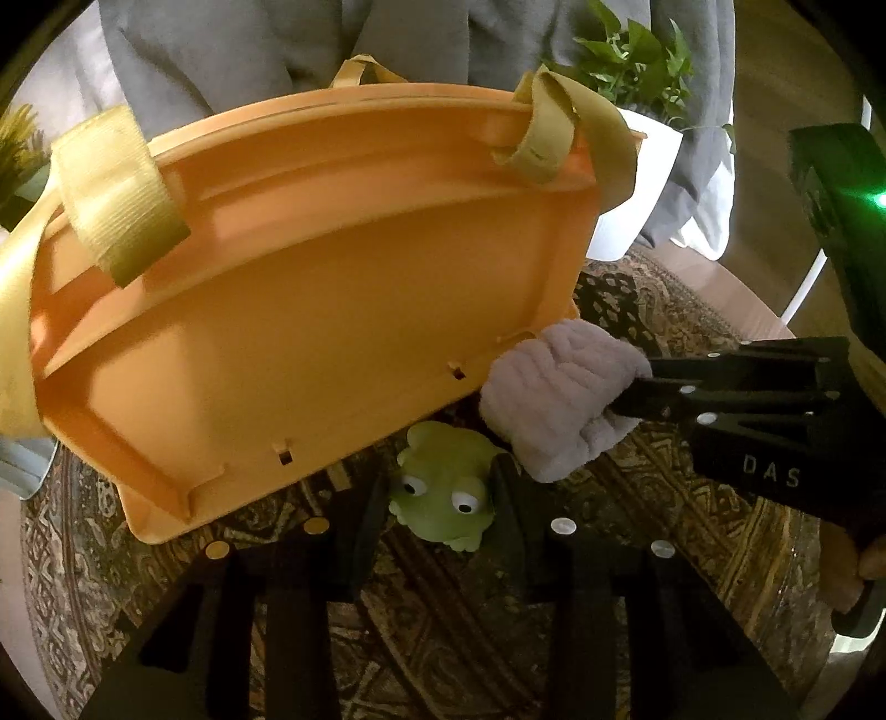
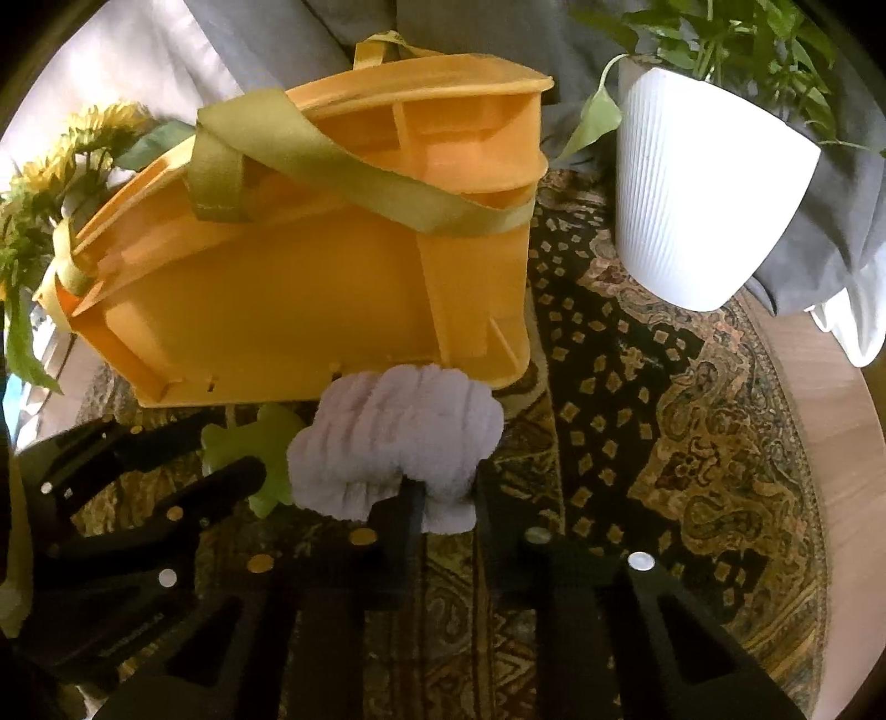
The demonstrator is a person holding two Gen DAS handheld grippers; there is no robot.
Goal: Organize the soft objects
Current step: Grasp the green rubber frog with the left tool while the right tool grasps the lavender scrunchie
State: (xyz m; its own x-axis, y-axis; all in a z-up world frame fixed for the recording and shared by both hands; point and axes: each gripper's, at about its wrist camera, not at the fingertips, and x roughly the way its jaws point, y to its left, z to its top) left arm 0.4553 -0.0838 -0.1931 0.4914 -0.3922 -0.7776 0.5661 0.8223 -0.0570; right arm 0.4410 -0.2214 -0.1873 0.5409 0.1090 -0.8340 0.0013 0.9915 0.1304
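Observation:
An orange plastic basket [image 1: 310, 310] with olive fabric straps [image 1: 119, 194] stands on a patterned rug; it also shows in the right wrist view [image 2: 310, 310]. My left gripper [image 1: 440, 498] is shut on a green frog toy [image 1: 443, 487], just in front of the basket's near wall. The frog shows partly in the right wrist view [image 2: 260, 448]. My right gripper [image 2: 443, 498] is shut on a fluffy lavender cloth [image 2: 393, 443], held against the basket's near right corner. That cloth [image 1: 554, 393] and the right gripper [image 1: 626, 399] show in the left wrist view.
A white ribbed pot [image 2: 698, 194] with a leafy plant stands right of the basket. Sunflowers [image 2: 50, 183] are at the left. The round patterned rug [image 2: 664, 415] lies on a wood floor [image 2: 847, 421]. Grey fabric [image 1: 249, 44] hangs behind.

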